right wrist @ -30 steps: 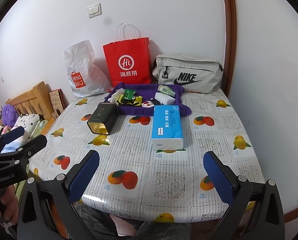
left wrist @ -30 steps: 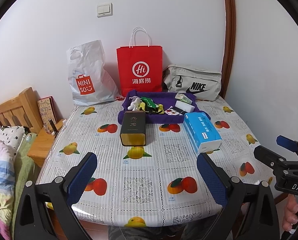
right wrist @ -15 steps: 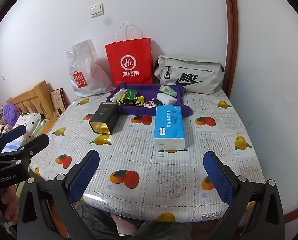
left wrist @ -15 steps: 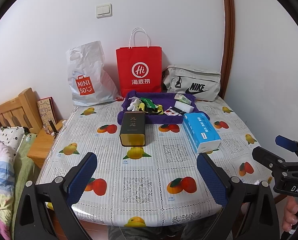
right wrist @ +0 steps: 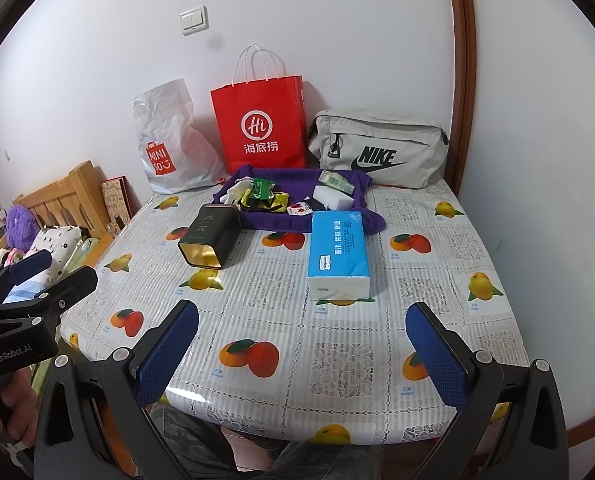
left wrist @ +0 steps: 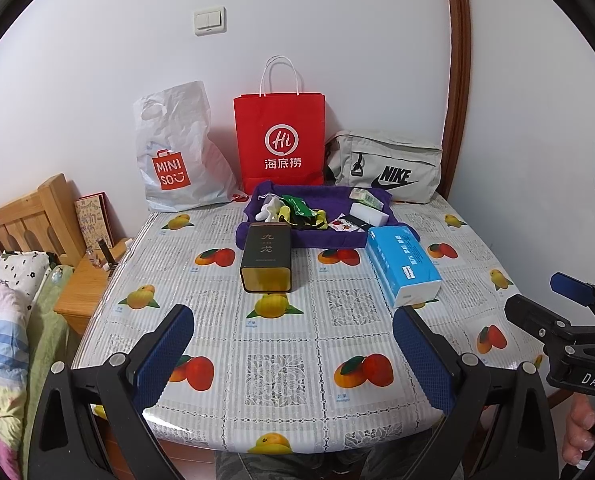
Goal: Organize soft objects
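Well ahead — tissue pack (right wrist: pixel 338 252), beyond right hand-held gripper (right wrist: pixel 301 354)

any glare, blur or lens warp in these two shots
Left wrist view: strong fisheye warp bows the wooden door frame and darkens the corners; a small glare patch sits on the glossy tablecloth at its near edge; focus is sharp. Right wrist view: same bowing; glare on the near edge again and a soft shadow under the tissue pack; lighting is even, no motion blur.

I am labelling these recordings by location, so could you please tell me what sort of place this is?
Most likely a bedroom at home: a wooden bed frame with bedding sits beside a table in a fruit-print cover, with shopping bags against the wall.
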Demonstrator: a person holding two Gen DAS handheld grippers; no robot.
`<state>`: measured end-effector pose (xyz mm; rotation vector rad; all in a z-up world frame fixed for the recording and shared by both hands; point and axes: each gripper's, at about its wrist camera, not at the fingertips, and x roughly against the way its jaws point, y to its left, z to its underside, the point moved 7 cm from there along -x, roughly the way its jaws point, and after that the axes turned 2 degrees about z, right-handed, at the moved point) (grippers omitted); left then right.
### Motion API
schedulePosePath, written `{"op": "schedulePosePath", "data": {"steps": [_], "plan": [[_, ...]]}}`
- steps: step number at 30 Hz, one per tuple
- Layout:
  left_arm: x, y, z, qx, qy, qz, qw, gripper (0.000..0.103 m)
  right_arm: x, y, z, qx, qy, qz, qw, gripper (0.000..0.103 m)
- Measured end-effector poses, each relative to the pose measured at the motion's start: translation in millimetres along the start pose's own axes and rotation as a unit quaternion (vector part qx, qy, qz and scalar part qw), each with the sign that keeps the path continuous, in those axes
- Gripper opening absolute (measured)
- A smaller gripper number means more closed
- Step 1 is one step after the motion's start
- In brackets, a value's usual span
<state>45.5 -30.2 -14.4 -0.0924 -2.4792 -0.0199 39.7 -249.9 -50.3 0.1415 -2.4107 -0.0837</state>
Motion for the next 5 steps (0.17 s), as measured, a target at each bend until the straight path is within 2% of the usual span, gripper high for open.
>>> {"op": "schedulePosePath", "data": {"steps": [5], "plan": [[0.4, -0.8, 0.2, 0.000, -0.001, 0.001, 1.0000, 0.101, 0.1, -1.9, -0.5, -0.001, 0.000, 0.000, 1.000, 0.102]]}}
